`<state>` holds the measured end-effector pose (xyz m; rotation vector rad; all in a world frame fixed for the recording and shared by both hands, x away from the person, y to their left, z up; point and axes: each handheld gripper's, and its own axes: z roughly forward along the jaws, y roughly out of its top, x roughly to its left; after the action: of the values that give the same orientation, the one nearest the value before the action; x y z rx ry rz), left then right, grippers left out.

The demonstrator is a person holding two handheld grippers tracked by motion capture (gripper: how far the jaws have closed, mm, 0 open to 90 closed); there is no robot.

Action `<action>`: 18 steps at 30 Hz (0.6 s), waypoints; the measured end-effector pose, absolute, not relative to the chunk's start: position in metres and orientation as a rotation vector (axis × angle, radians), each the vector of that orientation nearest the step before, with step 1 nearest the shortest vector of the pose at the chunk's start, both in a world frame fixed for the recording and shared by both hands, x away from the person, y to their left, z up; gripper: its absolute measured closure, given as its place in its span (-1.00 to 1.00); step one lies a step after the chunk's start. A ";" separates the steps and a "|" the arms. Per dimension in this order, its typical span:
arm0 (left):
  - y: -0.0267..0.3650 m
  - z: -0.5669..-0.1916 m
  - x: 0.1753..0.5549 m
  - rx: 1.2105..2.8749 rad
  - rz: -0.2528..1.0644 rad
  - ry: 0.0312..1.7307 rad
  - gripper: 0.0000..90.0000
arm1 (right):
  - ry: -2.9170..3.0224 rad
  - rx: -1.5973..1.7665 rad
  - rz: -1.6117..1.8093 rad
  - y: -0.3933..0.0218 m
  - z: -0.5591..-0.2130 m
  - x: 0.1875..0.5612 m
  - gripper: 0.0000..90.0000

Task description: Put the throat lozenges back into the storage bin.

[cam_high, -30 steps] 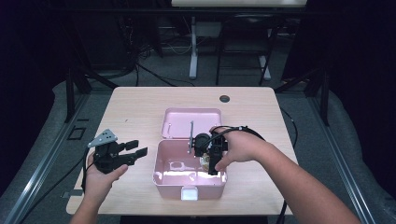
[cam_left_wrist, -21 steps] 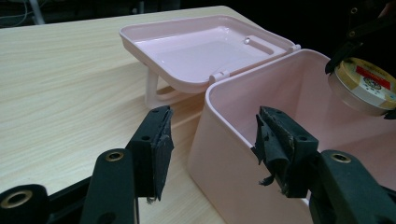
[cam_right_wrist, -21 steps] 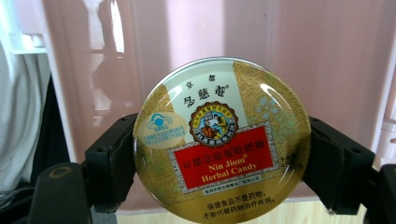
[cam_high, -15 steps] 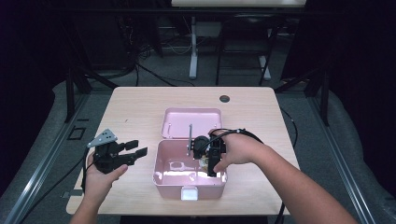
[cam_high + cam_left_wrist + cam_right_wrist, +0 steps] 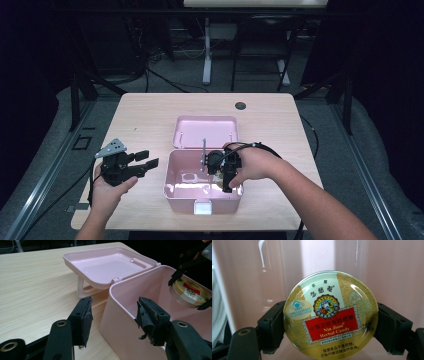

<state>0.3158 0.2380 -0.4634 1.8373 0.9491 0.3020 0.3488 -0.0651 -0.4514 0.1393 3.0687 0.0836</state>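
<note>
At lower left of the high view, the left claw hovers released over the bench. Right of centre, the right claw grasps the candy tin inside the pink box. Placing seems underway; next, lower and release.

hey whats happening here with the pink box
A person at a table holds a gripper in each hand. The right gripper is shut on a round candy tin labelled Nin Jiom Herbal Candy and holds it inside the open pink box, whose lid lies flat behind it. The left gripper waits to the left of the box, jaws open and holding nothing. Whether the tin is going in or coming out can't be told from this moment.
</note>
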 end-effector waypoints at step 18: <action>0.237 -0.464 0.316 1.836 0.301 0.948 0.02 | 3.088 0.154 0.122 -0.067 -0.477 0.355 -0.56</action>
<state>0.3163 0.2371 -0.4644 1.8356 0.9476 0.3011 0.3547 -0.0669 -0.4773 0.1545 3.0876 0.1219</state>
